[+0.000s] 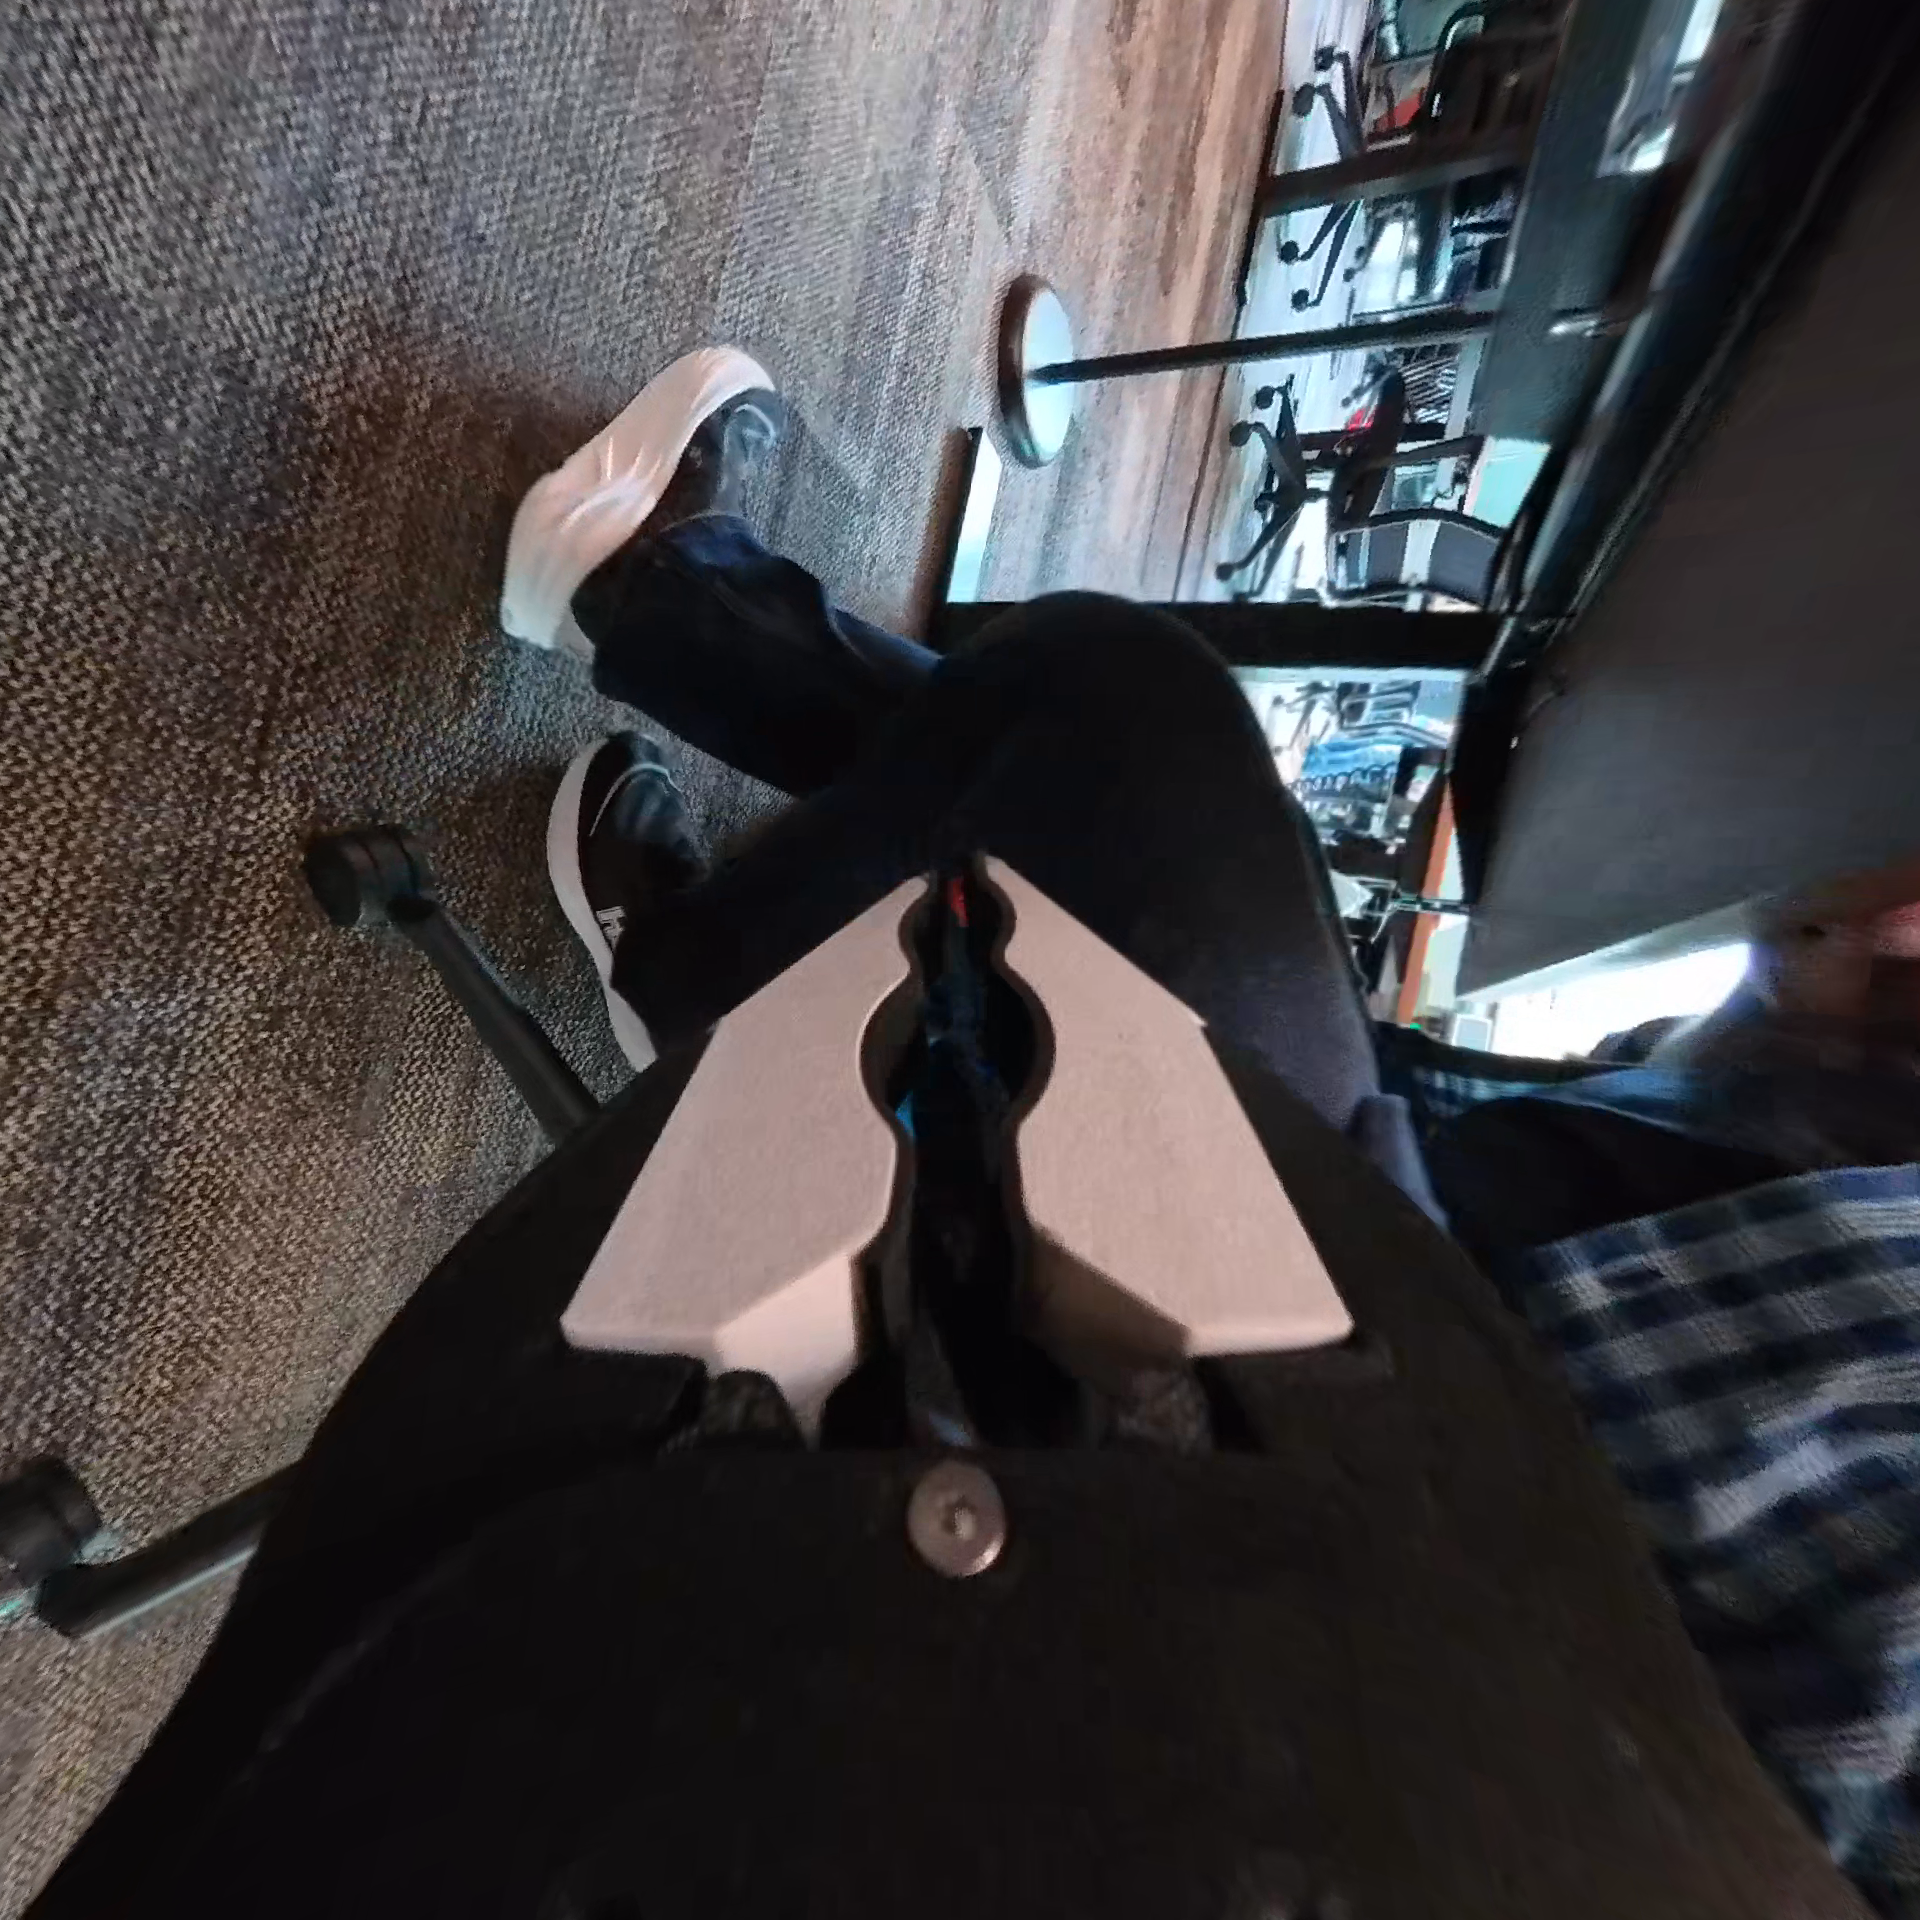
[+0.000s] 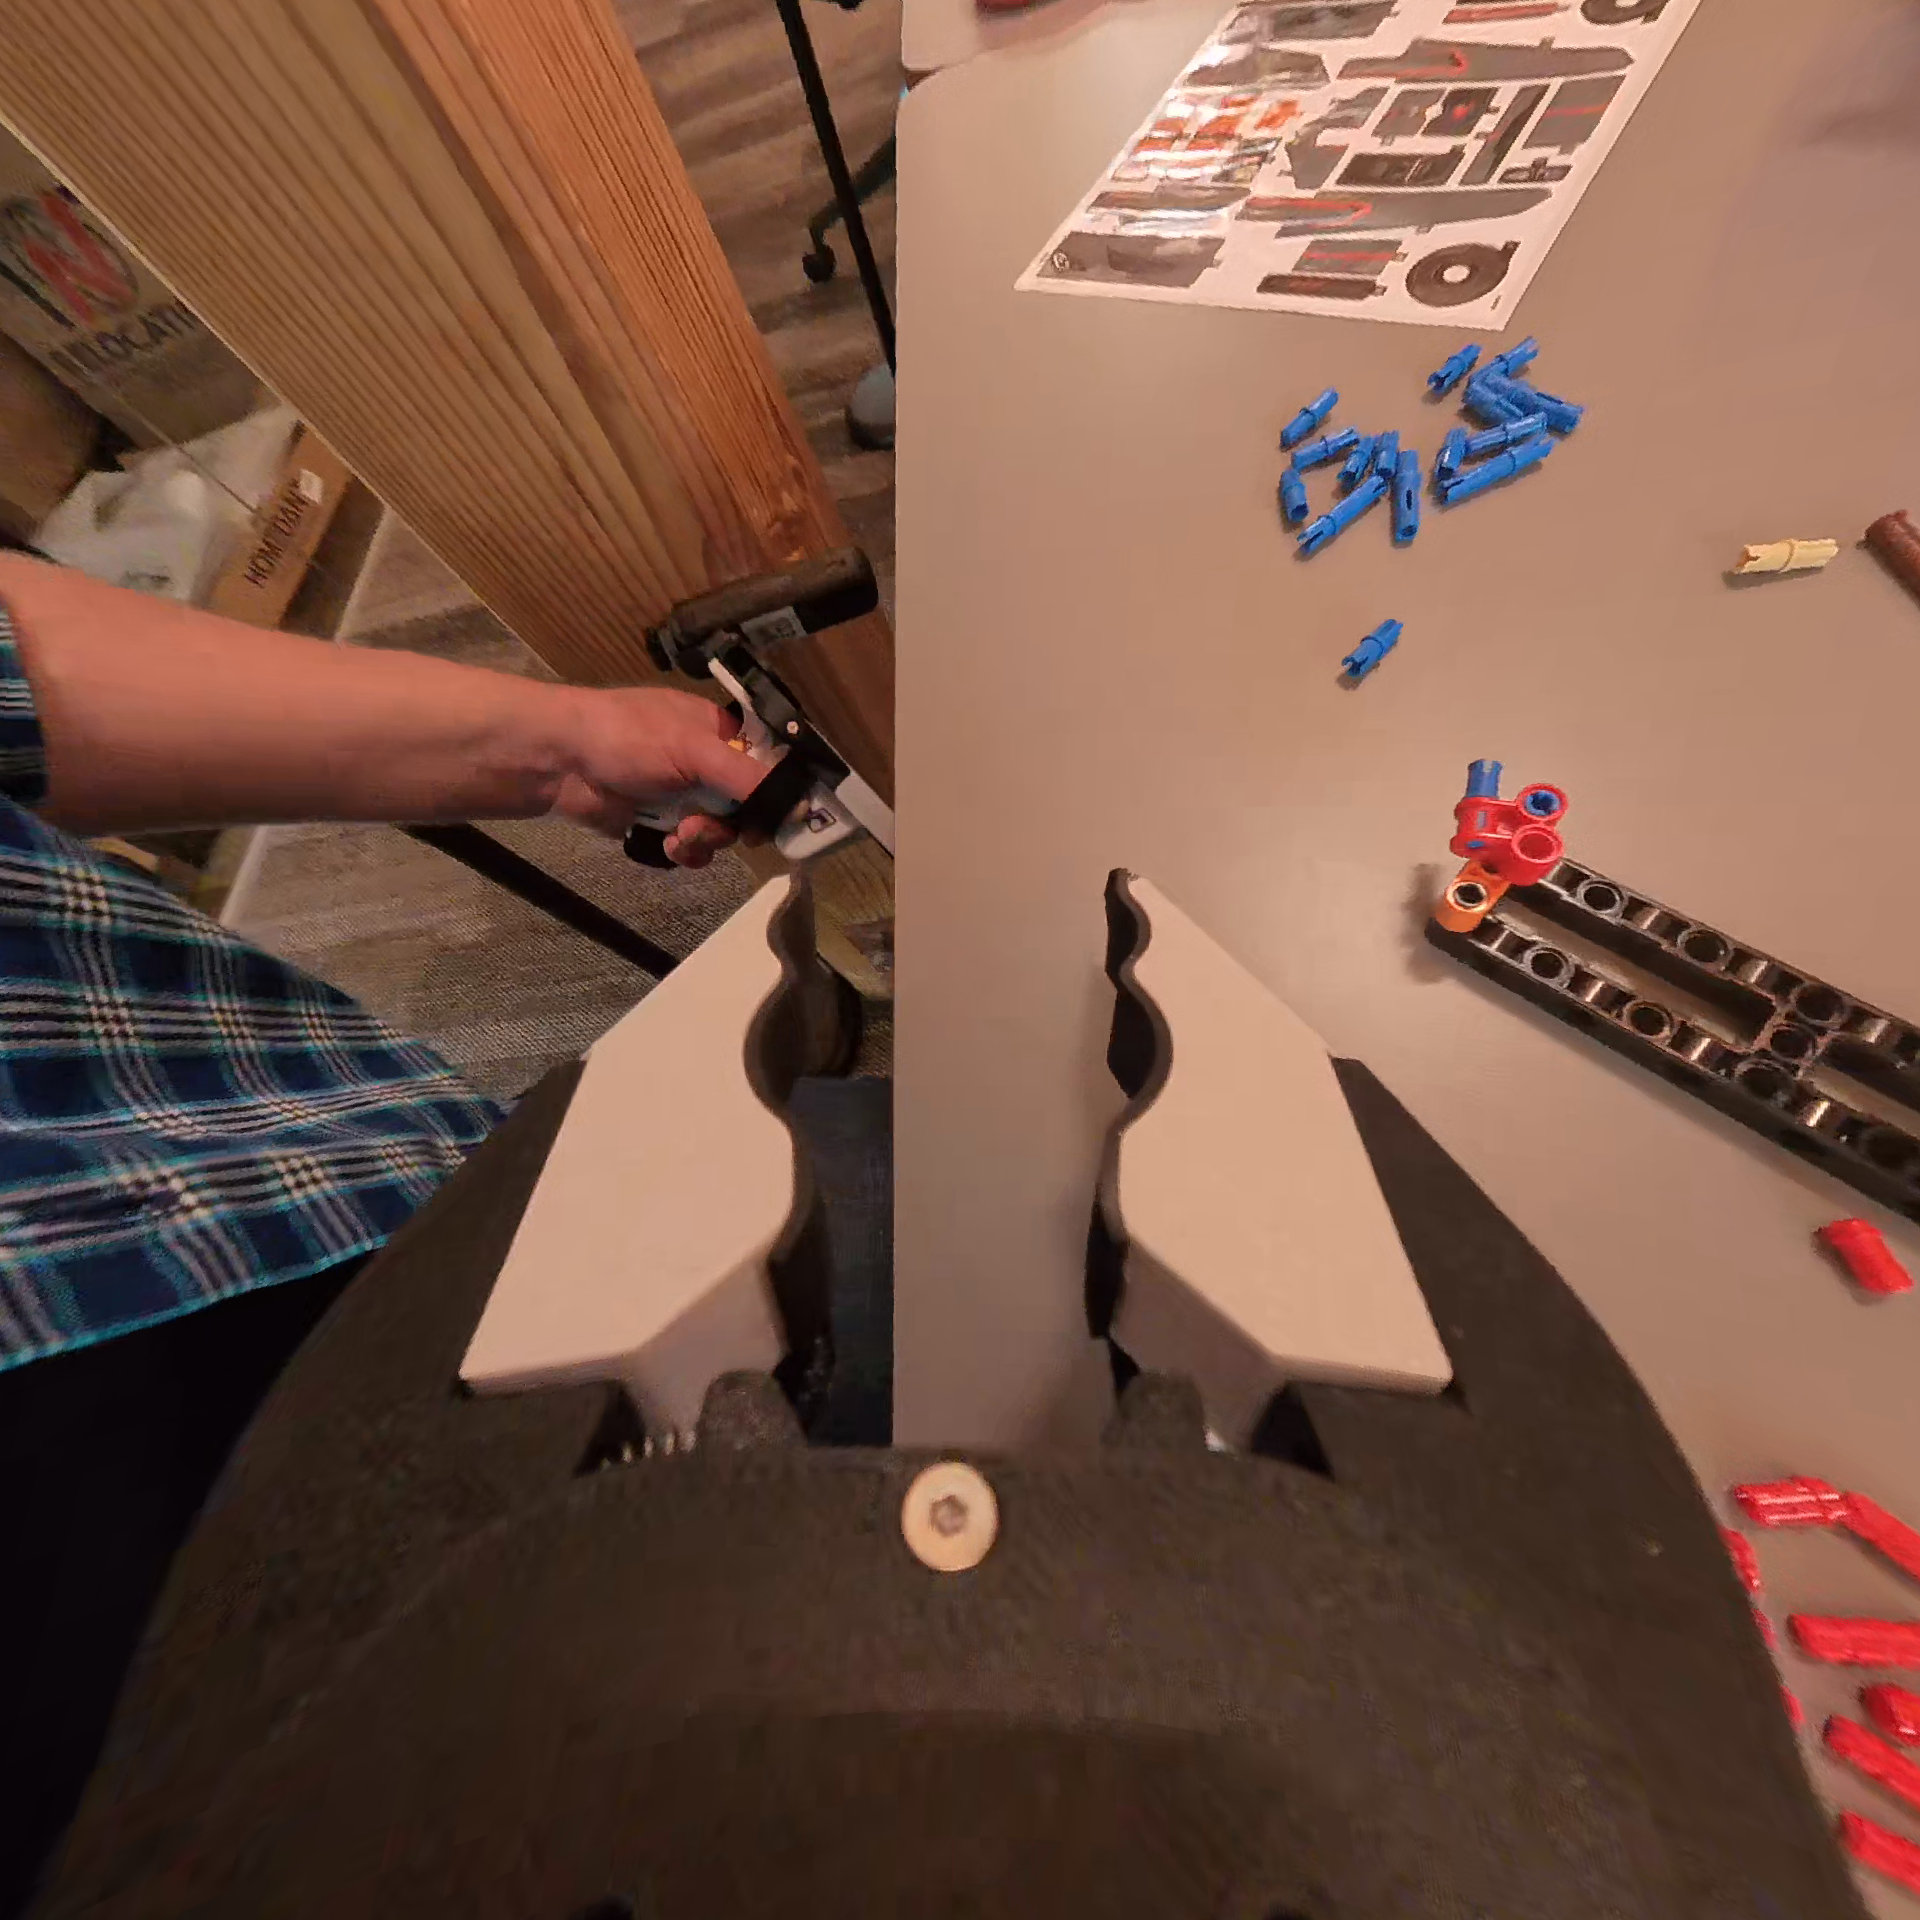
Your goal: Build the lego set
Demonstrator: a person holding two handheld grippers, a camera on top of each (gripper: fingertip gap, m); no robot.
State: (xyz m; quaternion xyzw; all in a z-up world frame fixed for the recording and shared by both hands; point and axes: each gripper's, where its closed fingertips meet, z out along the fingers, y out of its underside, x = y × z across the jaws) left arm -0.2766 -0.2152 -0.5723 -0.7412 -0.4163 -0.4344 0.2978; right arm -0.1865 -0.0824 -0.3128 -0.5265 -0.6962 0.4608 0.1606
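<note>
Lego work sits idle for the moment, I judge, since neither of my grippers is over a piece. My left gripper is below the table, pointed at my knees and the carpet, its jaws almost shut on something thin with a red fleck at the tips; what it is I cannot tell. My right gripper hangs over the grey table edge, jaws wide apart and empty, likely parked while my left hand is lowered at centre left. At centre right lies the black holed beam frame, with a red connector and an orange piece on its near end. Blue pins are scattered at upper right, below the sticker sheet; red pieces line the lower right.
</note>
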